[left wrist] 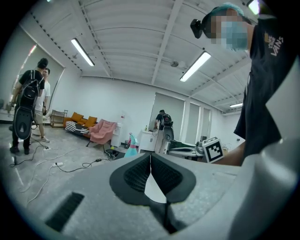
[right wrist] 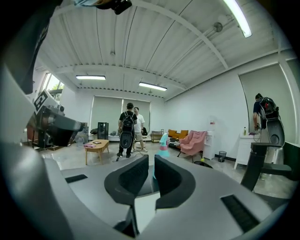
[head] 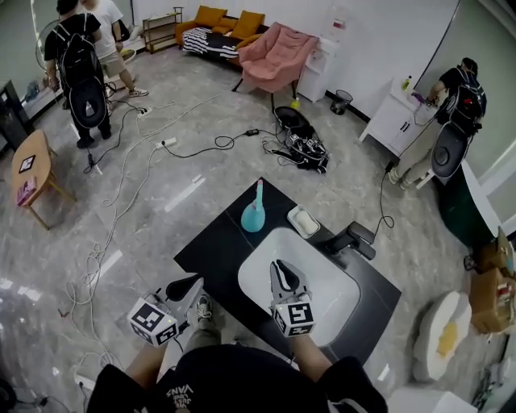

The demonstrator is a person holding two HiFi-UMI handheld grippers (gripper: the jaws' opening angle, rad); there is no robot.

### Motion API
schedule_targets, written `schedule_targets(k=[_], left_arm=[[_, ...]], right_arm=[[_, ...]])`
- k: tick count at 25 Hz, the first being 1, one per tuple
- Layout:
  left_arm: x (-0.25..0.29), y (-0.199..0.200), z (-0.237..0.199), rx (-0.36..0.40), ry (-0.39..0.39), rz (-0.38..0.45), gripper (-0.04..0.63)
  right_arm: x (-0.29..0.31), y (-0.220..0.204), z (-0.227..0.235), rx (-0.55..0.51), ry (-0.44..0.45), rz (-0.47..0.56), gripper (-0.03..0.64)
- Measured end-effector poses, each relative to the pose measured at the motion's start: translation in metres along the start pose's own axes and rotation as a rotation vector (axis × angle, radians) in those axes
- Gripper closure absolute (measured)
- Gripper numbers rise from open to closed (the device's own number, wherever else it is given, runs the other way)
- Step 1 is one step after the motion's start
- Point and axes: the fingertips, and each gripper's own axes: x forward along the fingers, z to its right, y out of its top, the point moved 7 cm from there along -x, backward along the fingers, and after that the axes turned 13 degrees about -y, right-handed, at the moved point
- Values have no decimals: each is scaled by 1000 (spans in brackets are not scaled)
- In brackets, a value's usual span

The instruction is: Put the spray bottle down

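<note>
Looks done, nothing left but pulling clear: spray bottle (head: 254, 211) upright on the dark surface (head: 214, 254), just past the basin (head: 330, 298)'s far-left rim, untouched. Right gripper (head: 280, 268) over the basin, apart from the bottle, fingers nearly together, empty. Left gripper (head: 192, 282) left of the basin, fingers closed, empty.

Grey marble floor (head: 201, 97) with loose cables (head: 129, 173); pink armchair (head: 278, 56), orange sofa (head: 222, 24) near white wall (head: 387, 32).
</note>
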Motion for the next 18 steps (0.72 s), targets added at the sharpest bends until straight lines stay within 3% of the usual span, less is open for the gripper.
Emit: schedule_targets(k=[10,18], left_arm=[[-21,-23,65,9,74,13,575],[-25,-27,100,56,77,-3,575]], right_arm=[[-75,3,2,38,75,0,611],[-116,1,1,81,115,2,612]])
